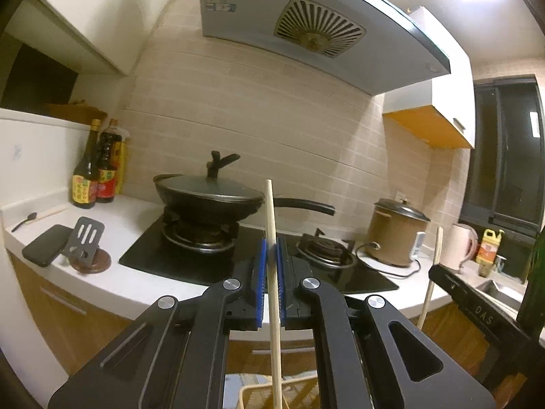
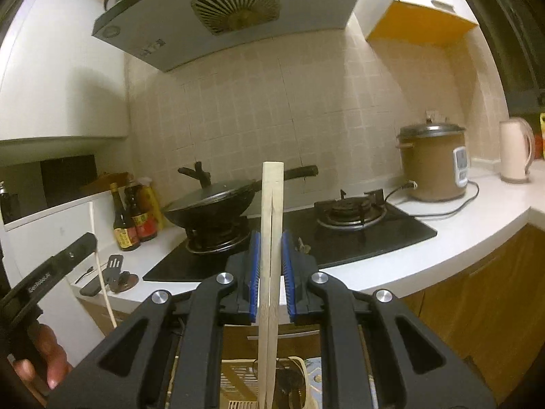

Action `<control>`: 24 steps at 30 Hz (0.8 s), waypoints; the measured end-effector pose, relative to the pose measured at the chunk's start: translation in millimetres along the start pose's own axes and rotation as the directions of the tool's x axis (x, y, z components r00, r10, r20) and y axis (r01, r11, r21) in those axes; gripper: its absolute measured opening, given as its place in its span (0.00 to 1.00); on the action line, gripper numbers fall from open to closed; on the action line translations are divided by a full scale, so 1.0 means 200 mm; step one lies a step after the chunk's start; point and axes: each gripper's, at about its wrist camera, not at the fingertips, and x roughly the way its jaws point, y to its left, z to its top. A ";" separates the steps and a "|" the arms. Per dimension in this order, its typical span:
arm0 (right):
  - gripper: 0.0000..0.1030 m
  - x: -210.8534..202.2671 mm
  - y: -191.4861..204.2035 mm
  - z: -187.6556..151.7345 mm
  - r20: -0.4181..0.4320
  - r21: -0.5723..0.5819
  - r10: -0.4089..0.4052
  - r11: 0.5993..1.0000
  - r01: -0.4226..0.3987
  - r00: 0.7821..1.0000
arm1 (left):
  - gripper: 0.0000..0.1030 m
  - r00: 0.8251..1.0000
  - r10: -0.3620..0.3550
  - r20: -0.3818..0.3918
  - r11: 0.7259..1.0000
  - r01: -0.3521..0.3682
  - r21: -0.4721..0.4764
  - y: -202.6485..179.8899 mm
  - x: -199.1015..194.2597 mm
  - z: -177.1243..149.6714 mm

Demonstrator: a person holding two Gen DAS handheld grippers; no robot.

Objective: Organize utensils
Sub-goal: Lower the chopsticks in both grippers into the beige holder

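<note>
A white counter (image 1: 143, 283) curves around a black hob (image 1: 190, 266), its front edge just ahead of both your grippers. There is open air between you and the hob. A lidded wok (image 1: 204, 197) sits on the hob's left burner and a rice cooker (image 1: 395, 235) stands right of the hob.

Your left gripper (image 1: 271, 255) points level at the hob, pads clamped on one upright chopstick (image 1: 270, 221). Your right gripper (image 2: 271, 255), right of it, tips slightly down and grips wooden tongs (image 2: 271, 204) upright in front of the hob, their arms pressed together. Your left hand (image 2: 44, 358) wraps its handle.

Both utensils' lower ends are cut off below. Something woven beneath them is hard to make out.
</note>
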 end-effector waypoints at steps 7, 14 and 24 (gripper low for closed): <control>0.10 0.08 -0.01 -0.14 0.009 -0.042 -0.057 0.997 0.057 0.998 | 0.03 0.999 0.048 0.013 0.999 -0.048 -0.007 0.03 0.08 -0.08; 0.10 0.10 0.01 -0.23 0.021 -0.080 -0.081 0.993 0.082 0.997 | 0.04 0.999 0.052 0.003 0.998 -0.052 0.046 -0.02 0.11 -0.16; 0.11 0.00 0.07 -0.33 -0.003 -0.141 -0.038 0.989 0.037 0.999 | 0.10 0.998 0.013 -0.064 0.998 -0.009 0.060 -0.01 0.09 -0.25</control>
